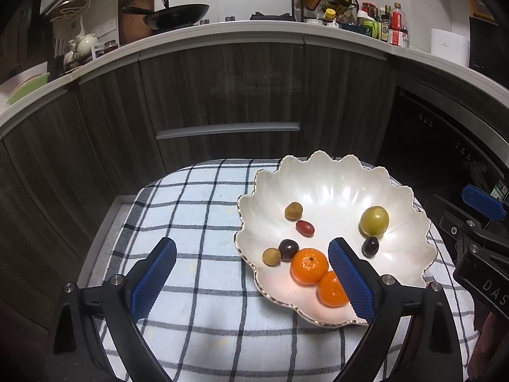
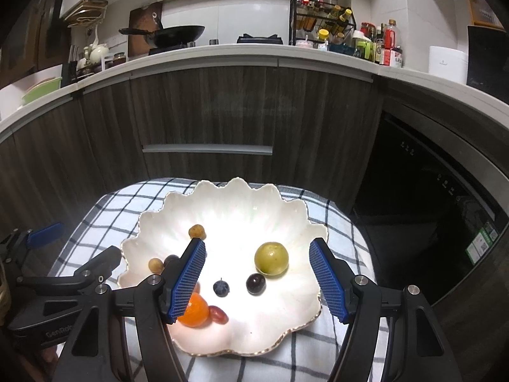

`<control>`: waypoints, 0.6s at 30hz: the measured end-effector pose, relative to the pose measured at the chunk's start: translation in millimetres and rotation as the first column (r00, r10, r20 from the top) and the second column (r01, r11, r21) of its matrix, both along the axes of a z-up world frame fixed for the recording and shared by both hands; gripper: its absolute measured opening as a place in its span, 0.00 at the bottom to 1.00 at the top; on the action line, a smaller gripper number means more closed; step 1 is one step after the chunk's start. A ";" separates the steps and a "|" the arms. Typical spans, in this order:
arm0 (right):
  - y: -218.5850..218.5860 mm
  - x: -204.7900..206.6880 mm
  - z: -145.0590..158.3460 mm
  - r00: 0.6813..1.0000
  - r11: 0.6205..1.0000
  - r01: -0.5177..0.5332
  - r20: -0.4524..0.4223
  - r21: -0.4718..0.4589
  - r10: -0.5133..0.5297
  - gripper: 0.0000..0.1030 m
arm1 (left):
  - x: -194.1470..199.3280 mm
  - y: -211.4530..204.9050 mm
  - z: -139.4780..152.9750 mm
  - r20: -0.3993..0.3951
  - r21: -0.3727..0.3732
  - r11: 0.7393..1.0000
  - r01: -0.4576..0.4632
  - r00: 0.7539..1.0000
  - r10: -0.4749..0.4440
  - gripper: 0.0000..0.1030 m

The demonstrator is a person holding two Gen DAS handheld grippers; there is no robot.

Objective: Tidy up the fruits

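Left hand-held gripper (image 1: 251,273) & right (image 2: 257,278) open, empty, above fruit dish (image 2: 286,216).

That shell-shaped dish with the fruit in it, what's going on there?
A person is sorting fruit with a handheld gripper in each hand. The left gripper and the right gripper are both open and hold nothing, hovering over the white dish on a checked cloth. Two oranges, a green fruit, dark grapes and small brown fruits already lie in the dish.
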State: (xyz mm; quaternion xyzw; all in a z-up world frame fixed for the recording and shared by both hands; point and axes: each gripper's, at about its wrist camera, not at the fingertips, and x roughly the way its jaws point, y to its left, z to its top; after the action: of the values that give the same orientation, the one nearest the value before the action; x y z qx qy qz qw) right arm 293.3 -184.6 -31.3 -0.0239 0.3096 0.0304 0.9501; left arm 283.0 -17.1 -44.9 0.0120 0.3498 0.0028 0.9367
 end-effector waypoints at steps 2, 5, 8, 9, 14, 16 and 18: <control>0.1 -4.2 2.5 1.000 1.000 0.005 0.003 -0.004 -0.005 0.67 | -4.9 1.2 2.7 0.003 0.000 1.000 -0.006 1.000 0.006 0.97; -0.3 -11.9 5.0 1.000 1.000 0.015 0.006 -0.013 -0.015 0.67 | -13.2 3.0 5.7 0.006 -0.002 1.000 -0.014 1.000 0.014 0.98; -2.1 -21.0 7.7 1.000 1.000 0.027 0.015 -0.014 -0.026 0.75 | -25.8 5.2 9.7 0.025 0.004 0.999 -0.038 0.999 0.038 0.98; -2.8 -23.3 8.6 0.999 0.999 0.029 0.019 -0.014 -0.029 0.75 | -29.6 5.4 10.5 0.025 0.007 0.999 -0.039 0.999 0.039 0.98; -3.2 -36.8 12.3 0.999 0.999 0.031 0.026 -0.010 -0.031 0.75 | -41.8 7.4 11.5 0.015 0.005 0.999 -0.044 0.999 0.044 0.98; -2.9 -42.8 13.2 0.999 0.999 0.031 0.027 -0.009 -0.030 0.75 | -47.8 8.4 12.2 0.018 0.005 0.999 -0.049 0.999 0.049 0.98; -1.9 -48.5 13.9 0.999 1.000 0.030 0.029 -0.006 -0.030 0.75 | -53.6 8.1 12.4 0.019 0.003 0.999 -0.050 0.999 0.050 0.98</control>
State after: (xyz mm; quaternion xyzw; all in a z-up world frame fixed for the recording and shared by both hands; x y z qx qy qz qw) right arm 244.8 -186.5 -17.4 -0.0228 0.2963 0.0147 0.9547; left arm 229.4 -9.0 -32.5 0.0048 0.3410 0.0269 0.9397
